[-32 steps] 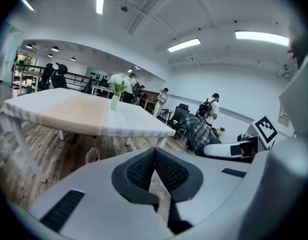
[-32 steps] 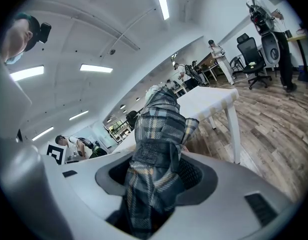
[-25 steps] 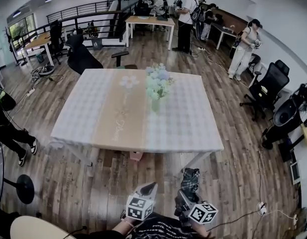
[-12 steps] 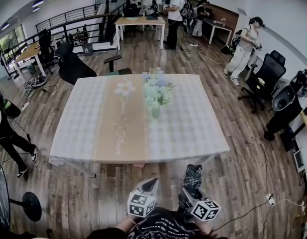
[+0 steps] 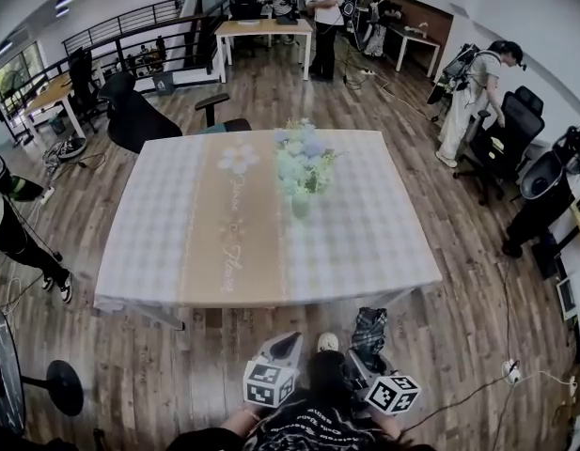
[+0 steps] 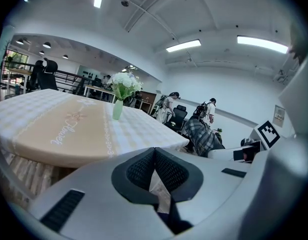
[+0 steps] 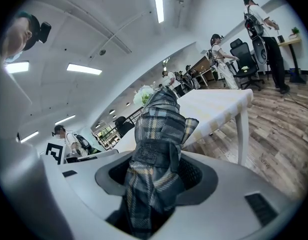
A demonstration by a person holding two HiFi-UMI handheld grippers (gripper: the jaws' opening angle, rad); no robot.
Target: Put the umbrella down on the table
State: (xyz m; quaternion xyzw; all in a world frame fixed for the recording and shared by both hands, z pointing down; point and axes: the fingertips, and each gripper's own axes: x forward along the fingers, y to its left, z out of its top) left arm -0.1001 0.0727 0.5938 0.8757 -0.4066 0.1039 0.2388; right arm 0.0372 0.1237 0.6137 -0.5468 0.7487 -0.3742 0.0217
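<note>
Nearest, low in the head view, the two grippers are held side by side over the wooden floor [image 5: 459, 299], short of the desk. The left gripper [image 5: 286, 345] has its fingers [image 6: 136, 171] pressed together at the tips. The right gripper [image 5: 357, 365] has its fingers [image 7: 197, 175] pinching the umbrella [image 5: 367, 330]. It is folded, in dark plaid cloth, and sticks out forward past them toward the desk's near edge, up in the air and touching no surface. A pale rounded thing [image 5: 327, 343] shows between the two grippers; I cannot tell what it is.

A strip of floor separates the grippers from the desk [image 5: 148, 242]. A pale checked cloth covers the desk, with a tan runner [image 5: 231, 242] lettered in script down the middle. The one thing standing on it is a pale green vase [image 5: 300, 204] of white and blue flowers [image 5: 304, 158]. It is upright just right of the runner, about mid-desk, and somewhat left of the umbrella's line.

A black office chair [image 5: 130, 116] stands off the far-left corner. To the right, well apart from the desk, are more black chairs [image 5: 504, 153] and a standing person with a backpack [image 5: 473, 83]. A cable [image 5: 459, 397] trails across the floor at lower right. A person's legs [image 5: 22, 247] and a round black stand base [image 5: 64, 386] show at the left edge. Farthest back are a wooden table [image 5: 263, 31], a railing [image 5: 130, 26] and more people standing.
</note>
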